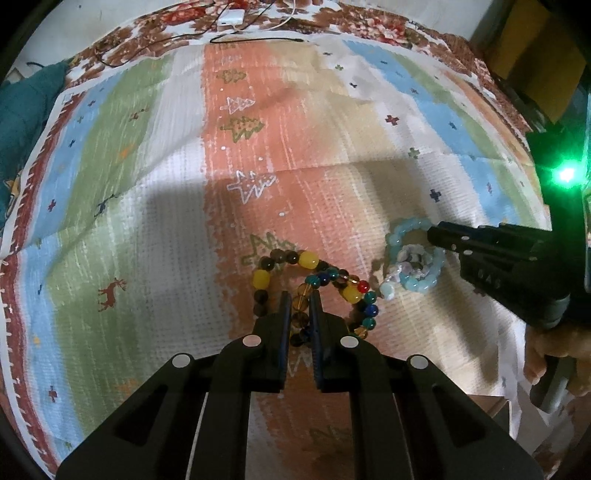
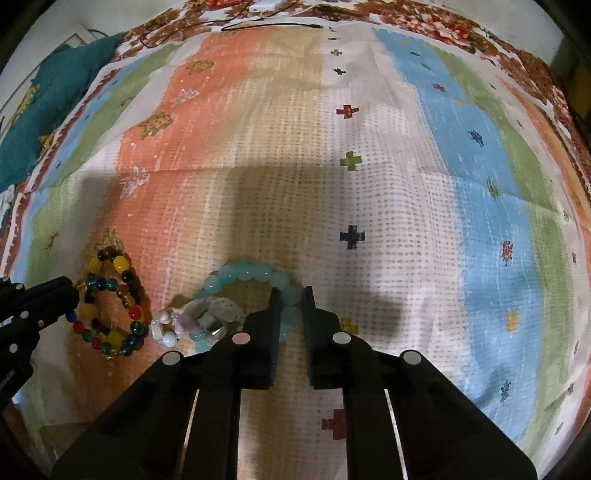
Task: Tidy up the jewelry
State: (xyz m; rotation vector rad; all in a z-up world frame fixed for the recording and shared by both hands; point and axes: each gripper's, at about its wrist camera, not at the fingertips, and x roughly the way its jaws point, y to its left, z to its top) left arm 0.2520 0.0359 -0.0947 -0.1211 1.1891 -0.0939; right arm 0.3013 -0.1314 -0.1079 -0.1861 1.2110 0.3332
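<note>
On the striped cloth (image 1: 177,184) lies a heap of bead bracelets. My left gripper (image 1: 299,297) points down and is shut on a strand of amber beads (image 1: 300,318). That strand belongs to the tangle with the yellow-and-brown bracelet (image 1: 284,258) and the multicoloured bracelet (image 1: 369,306). My right gripper (image 2: 290,295) is shut on the light blue bracelet (image 2: 251,273), with one of its beads pinched between the pads. A pale stone-chip bracelet (image 2: 212,314) lies inside the blue ring. Each gripper shows in the other's view: the right gripper (image 1: 435,234) and the left gripper (image 2: 74,295).
A teal cushion (image 1: 26,107) lies at the cloth's far left. Black cables and a white charger (image 1: 231,16) sit along the far edge on a floral cover. A hand (image 1: 546,358) grips the right tool, and a green light (image 1: 567,173) glows above it.
</note>
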